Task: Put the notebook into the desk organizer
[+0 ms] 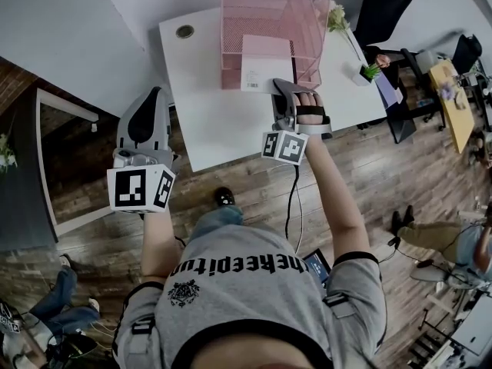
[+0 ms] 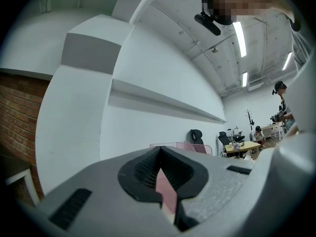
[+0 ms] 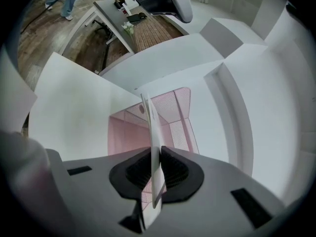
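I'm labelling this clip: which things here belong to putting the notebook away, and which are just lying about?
In the job: notebook; desk organizer; right gripper, shut on the notebook; table.
Lying about: potted plant; cable grommet; office chair; left gripper, shut, empty, idle.

The head view looks steeply down onto the desk (image 1: 215,121). Both gripper views face the desk organizer (image 3: 128,132), the right one close up.
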A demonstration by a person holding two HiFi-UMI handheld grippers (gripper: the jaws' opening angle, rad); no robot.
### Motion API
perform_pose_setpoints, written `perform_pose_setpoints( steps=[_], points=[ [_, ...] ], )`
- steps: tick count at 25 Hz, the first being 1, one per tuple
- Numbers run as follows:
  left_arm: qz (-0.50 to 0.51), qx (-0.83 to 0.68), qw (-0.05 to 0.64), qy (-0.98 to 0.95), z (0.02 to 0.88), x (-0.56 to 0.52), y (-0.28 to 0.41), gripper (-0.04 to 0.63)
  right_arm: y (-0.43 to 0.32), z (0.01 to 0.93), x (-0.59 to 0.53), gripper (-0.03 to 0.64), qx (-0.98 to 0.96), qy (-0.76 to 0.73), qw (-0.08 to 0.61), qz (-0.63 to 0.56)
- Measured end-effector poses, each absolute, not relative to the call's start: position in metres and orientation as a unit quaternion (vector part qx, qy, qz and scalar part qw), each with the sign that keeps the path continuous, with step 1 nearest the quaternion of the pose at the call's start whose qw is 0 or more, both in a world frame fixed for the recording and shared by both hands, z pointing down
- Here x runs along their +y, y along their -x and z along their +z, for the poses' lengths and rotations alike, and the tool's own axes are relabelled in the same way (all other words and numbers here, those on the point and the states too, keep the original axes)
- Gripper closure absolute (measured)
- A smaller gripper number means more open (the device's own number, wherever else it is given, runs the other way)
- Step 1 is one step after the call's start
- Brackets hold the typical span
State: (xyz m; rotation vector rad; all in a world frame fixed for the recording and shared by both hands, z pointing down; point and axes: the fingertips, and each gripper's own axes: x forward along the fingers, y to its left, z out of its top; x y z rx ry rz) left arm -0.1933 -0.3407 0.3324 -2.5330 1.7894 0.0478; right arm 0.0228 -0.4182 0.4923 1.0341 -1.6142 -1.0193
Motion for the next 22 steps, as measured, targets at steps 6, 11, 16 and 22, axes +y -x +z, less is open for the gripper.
perform_pose_setpoints(
  steps=[6, 11, 16, 22],
  points=[
    [0.012, 0.578, 0.018, 0.816, 0.336, -0.347, 0.199, 0.592, -0.021, 0.501, -0.431, 0.578, -0.655, -0.418, 0.484, -0.403],
    [0.007, 0.580, 0.016, 0.815, 0.339, -0.350, 0.202, 0.592, -0.022, 0.503, -0.442, 0.575, -0.651, -0.419, 0.490, -0.400],
    [0.003, 0.580, 0.015, 0.815, 0.342, -0.355, 0.205, 0.592, -0.020, 0.500, -0.453, 0.575, -0.652, -0.419, 0.490, -0.400],
    [0.002, 0.577, 0.012, 0.816, 0.344, -0.362, 0.205, 0.592, -0.022, 0.490, -0.466, 0.577, -0.643, -0.445, 0.484, -0.392]
  ],
)
